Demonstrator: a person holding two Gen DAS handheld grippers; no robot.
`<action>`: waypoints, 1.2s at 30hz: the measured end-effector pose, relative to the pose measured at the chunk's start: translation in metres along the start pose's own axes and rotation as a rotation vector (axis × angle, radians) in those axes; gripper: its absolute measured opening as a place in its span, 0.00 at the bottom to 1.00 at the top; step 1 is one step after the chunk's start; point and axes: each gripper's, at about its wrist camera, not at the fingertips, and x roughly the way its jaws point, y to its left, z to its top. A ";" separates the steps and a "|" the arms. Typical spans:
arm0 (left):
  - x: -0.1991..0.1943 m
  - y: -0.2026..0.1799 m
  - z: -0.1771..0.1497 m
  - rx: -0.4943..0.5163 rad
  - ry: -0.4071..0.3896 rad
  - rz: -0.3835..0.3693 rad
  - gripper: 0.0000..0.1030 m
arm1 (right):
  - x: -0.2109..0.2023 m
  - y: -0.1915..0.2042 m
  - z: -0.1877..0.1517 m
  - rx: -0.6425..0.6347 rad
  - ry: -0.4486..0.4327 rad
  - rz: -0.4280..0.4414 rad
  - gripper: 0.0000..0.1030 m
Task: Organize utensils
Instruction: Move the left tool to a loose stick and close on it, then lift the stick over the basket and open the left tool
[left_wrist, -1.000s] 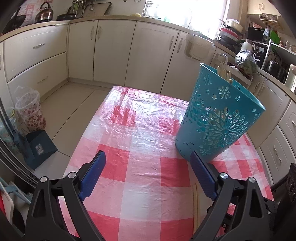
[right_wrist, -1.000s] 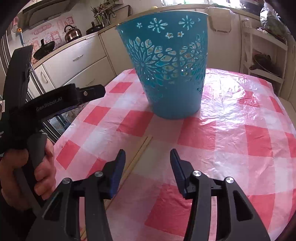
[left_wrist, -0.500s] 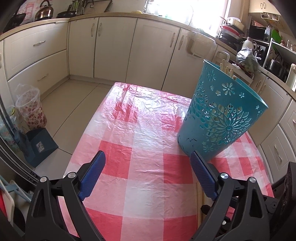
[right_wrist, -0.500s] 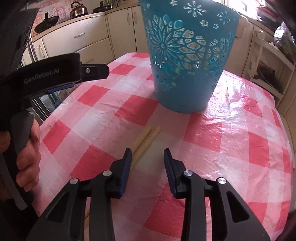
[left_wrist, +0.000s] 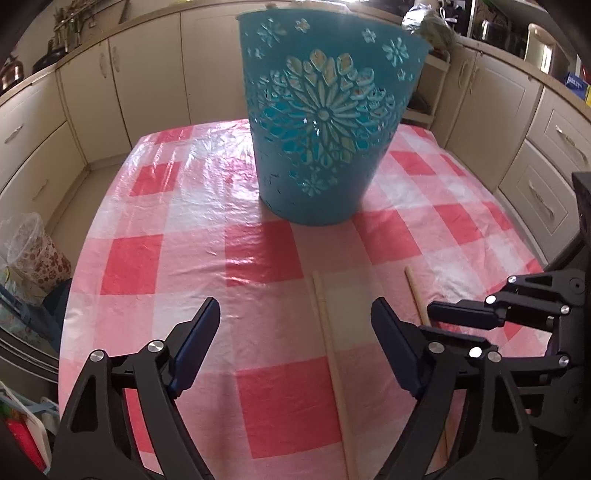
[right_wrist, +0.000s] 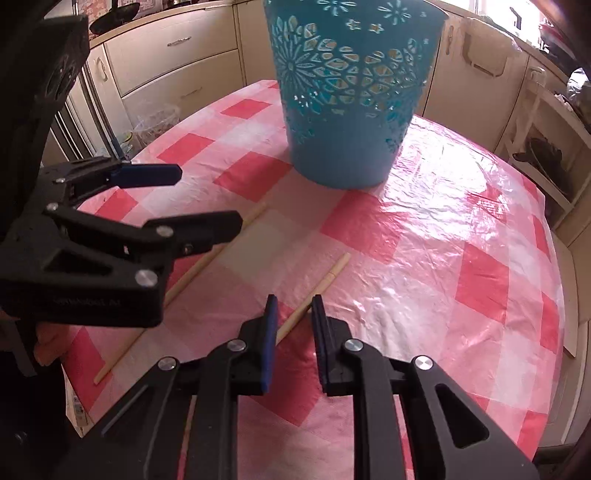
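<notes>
Right claw (right_wrist: 291, 299) sits narrowly parted around 1 chopstick (right_wrist: 325, 282), seemingly ungripped; left claw (left_wrist: 295, 317) spread wide.

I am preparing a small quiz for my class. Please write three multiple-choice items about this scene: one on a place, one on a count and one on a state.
1. Where does the teal basket stand?
A) on the checked tablecloth, beyond the chopsticks
B) on the floor
C) on the kitchen counter

2. How many chopsticks lie on the checked tablecloth?
A) one
B) two
C) four

3. In what state is the left hand-held gripper?
A) shut on a chopstick
B) open, gripping nothing
C) shut on the basket's rim

Answers:
1 A: the basket's base rests on the cloth, past the far tips of the chopsticks.
2 B: two separate chopsticks show on the cloth in both views.
3 B: its jaws stand wide apart above the cloth and close on nothing.
</notes>
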 end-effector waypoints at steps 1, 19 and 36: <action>0.004 -0.003 -0.001 0.003 0.018 0.008 0.69 | -0.002 -0.003 -0.002 0.004 0.000 0.000 0.18; 0.001 -0.015 -0.007 -0.003 0.015 0.027 0.04 | -0.008 -0.013 -0.006 0.044 -0.007 0.014 0.10; -0.155 0.029 0.126 -0.198 -0.688 -0.185 0.04 | -0.004 -0.016 -0.005 0.083 -0.014 0.045 0.10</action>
